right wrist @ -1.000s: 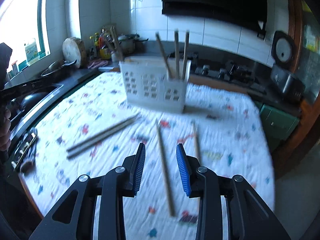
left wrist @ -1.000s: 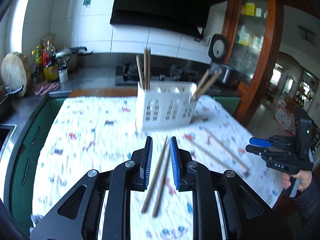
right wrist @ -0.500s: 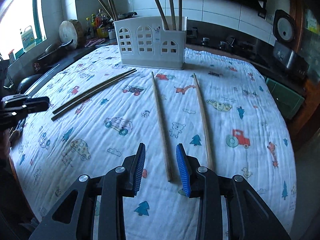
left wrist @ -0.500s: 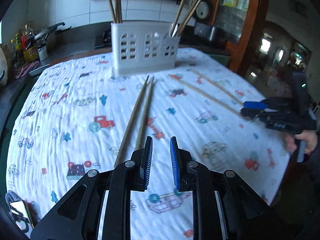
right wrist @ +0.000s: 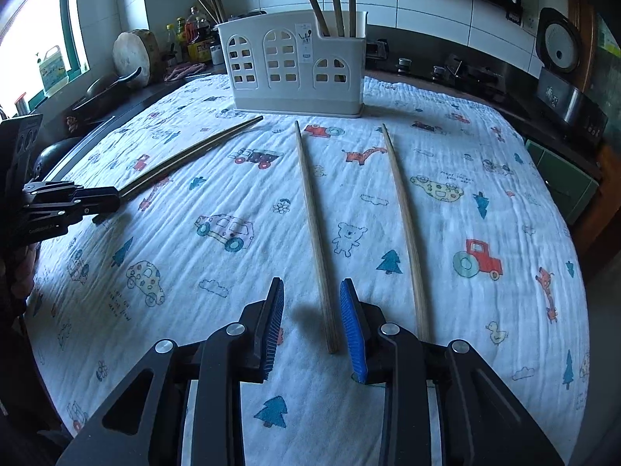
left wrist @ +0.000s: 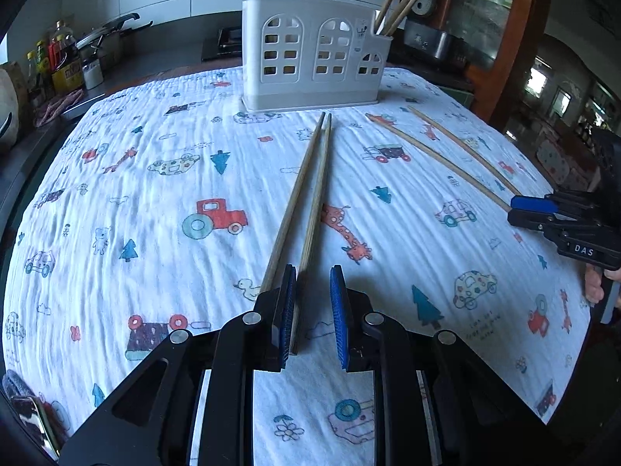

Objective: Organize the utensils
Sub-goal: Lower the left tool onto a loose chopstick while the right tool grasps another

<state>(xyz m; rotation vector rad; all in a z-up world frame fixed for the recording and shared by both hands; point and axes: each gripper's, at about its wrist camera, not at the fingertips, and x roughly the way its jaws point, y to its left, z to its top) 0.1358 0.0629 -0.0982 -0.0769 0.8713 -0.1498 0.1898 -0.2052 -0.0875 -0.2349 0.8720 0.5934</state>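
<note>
Left gripper (left wrist: 313,310), narrow, straddles one chopstick (left wrist: 310,217) end; right gripper (right wrist: 312,328), closing, brackets another chopstick (right wrist: 316,240). Centre each before clamping.

Chopsticks (left wrist: 306,190) on tablecloth (left wrist: 155,194), before utensil holder (left wrist: 310,66)

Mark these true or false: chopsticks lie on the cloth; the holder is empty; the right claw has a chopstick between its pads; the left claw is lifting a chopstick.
1. Four chopsticks lie on the cloth. True.
2. The holder is empty. False: chopsticks stand in it.
3. A chopstick lies between the closing right claw's pads. True.
4. The left claw is lifting a chopstick. False: the pair lies flat, one stick's end between the pads.
</note>
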